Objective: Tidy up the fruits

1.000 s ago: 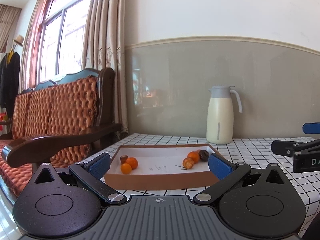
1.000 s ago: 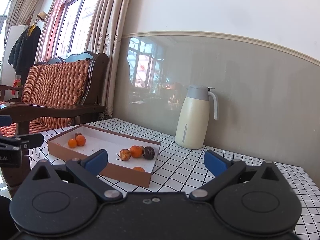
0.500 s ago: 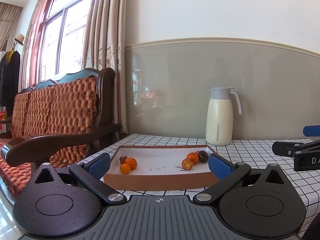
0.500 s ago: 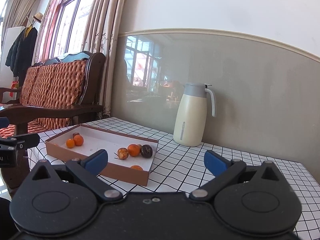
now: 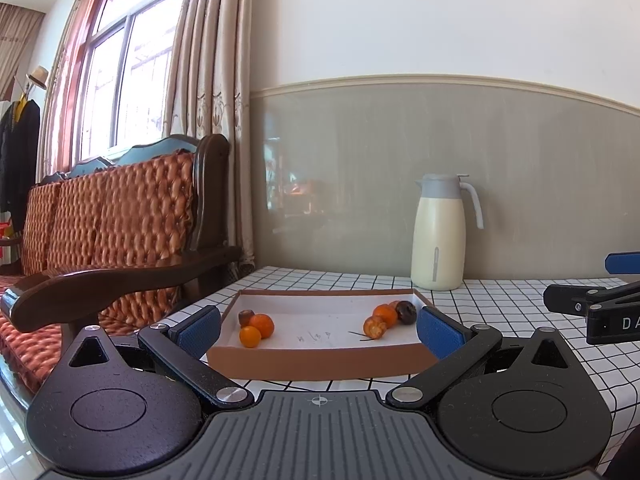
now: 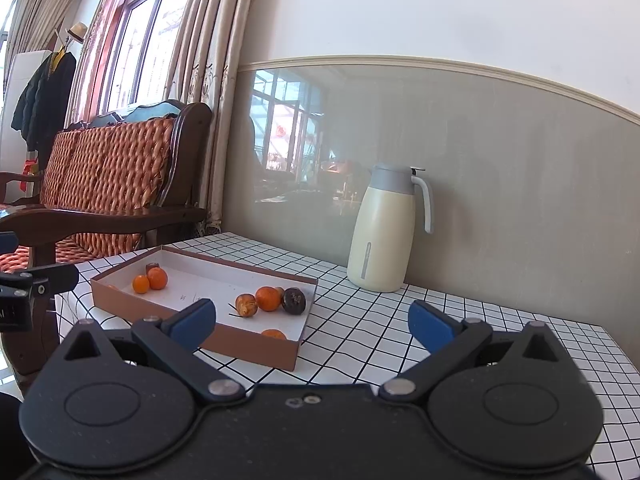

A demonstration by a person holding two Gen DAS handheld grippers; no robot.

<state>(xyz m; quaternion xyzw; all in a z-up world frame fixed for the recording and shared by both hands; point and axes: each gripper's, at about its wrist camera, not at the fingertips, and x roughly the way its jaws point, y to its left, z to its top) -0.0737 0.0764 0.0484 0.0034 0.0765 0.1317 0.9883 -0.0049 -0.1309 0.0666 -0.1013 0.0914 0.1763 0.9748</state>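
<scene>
**Inspector A:** State of the tongs?

**Inspector B:** The left tongs (image 5: 319,330) are spread wide and hold nothing. The right tongs (image 6: 312,320) are likewise wide apart and empty. Both hover short of the box (image 6: 192,320), clear of its near wall.

**A:** Location of the fruit?

**B:** All inside the box, on the checked counter (image 6: 400,328). 3 pieces sit at the box's left end: 2 oranges (image 5: 262,325) and 1 brown fruit (image 5: 245,316). At the right end lie a blemished orange fruit (image 6: 246,305), an orange (image 6: 268,298) and a dark fruit (image 6: 294,301), touching in a row; another orange (image 6: 273,334) rests against the near wall there.

**A:** Recommended method?

**B:** In my judgement, take 1 fruit at a time, descending from above so the box wall is cleared. Centre the pads across the fruit; round fruit will likely roll if nudged.

**A:** Legible writing?

**B:** Faint marks on the box floor (image 5: 316,336), unreadable. White letters "DA" on the other unit's body, cut off at the frame edge. The jug (image 6: 380,232) behind the box shows no brand.
</scene>
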